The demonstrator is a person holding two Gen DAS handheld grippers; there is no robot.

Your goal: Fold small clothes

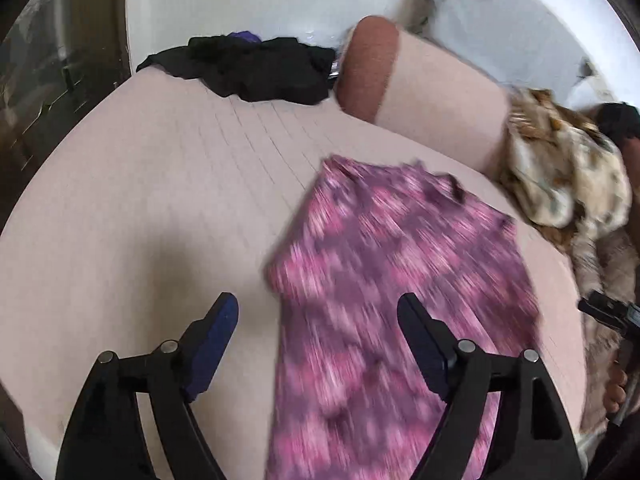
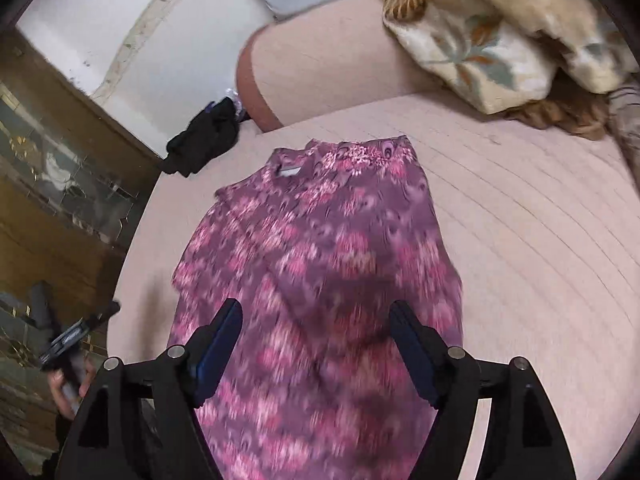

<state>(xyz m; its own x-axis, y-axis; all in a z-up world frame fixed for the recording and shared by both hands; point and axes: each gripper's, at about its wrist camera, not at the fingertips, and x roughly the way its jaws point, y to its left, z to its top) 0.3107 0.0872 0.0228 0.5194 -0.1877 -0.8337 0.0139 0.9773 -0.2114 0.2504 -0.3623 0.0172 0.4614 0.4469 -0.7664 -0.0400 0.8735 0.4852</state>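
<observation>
The left gripper (image 1: pixel 318 312) has its jaws spread wide with nothing pinched; it hangs above the pink bed sheet (image 1: pixel 152 208), and the purple-pink patterned top (image 1: pixel 392 280) lies flat below and ahead of it, mostly under its right-side finger. The right gripper (image 2: pixel 316 320) is likewise spread and empty, poised directly over the same top (image 2: pixel 320 248), whose collar points away from it. Farther ahead and to the left of both tools sits a crumpled black garment (image 1: pixel 256 68) at the bed's edge. Ahead on the right lie a pink pillow (image 2: pixel 320 64) and a floral blanket (image 2: pixel 500 36).
</observation>
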